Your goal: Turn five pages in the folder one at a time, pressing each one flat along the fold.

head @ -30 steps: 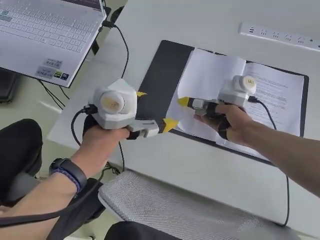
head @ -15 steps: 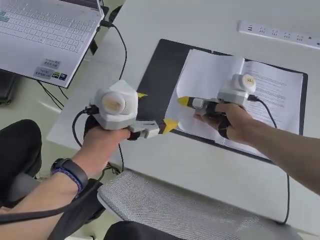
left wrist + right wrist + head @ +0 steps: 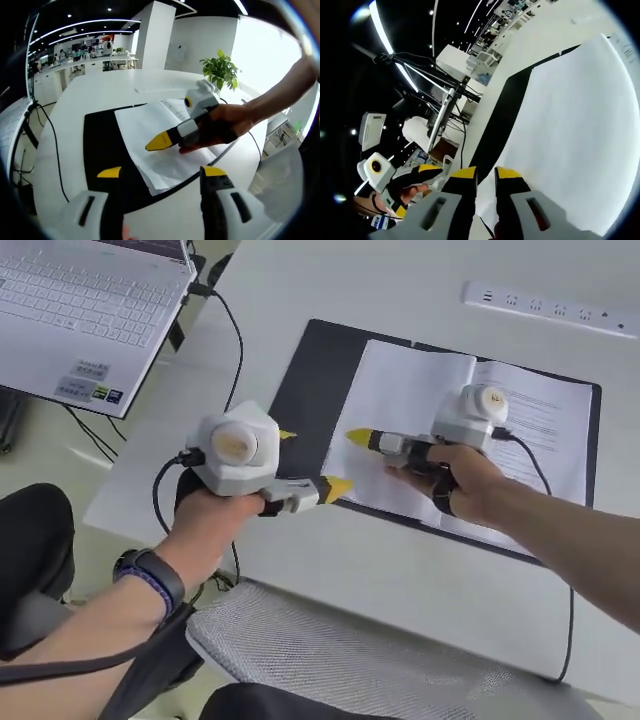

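Page [image 3: 405, 410] now flatter on folder [image 3: 312, 390]

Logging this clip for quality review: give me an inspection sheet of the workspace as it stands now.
Surface: white table, no spills seen.
Job's things: black folder lying open; white page lying nearly flat on the stack.
Clutter: laptop at the person's left; power strip at the far edge.
Grippers: left gripper fingers open, by the folder's near edge; right gripper fingers close together over the page; whether they pinch paper, cannot tell.
Cables: black cable running from the laptop side; lead trailing from the right gripper.
Surroundings: mesh chair below the table; potted plant beyond.
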Motion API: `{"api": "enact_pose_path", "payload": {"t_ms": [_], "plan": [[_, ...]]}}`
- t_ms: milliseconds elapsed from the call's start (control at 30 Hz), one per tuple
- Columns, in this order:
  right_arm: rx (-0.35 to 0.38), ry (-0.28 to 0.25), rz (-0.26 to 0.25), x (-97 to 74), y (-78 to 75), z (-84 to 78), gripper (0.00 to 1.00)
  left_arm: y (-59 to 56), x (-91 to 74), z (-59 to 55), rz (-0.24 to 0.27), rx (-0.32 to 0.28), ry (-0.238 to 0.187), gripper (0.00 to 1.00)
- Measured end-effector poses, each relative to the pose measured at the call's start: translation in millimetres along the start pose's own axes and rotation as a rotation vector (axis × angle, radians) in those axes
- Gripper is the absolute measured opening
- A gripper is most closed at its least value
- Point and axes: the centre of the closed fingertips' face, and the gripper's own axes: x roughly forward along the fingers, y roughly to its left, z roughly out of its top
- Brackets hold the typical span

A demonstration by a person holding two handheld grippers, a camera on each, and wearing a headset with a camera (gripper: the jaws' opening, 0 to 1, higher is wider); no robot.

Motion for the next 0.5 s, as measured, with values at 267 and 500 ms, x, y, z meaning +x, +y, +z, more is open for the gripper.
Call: {"api": "enact_pose_path", "payload": {"t_ms": [267,500], "plan": [[-0.041,-0.01,0.015,-17.1,11.7,5.1,0.15,-1.8,17.0,1.5,-0.014,0.02,0.017,0.52],[-0.097,-0.004,-0.002,-42.6,11.9,5.8,0.16,0.5,31.7,-2.3,-0.024,0.032,0.031,0.44]]}}
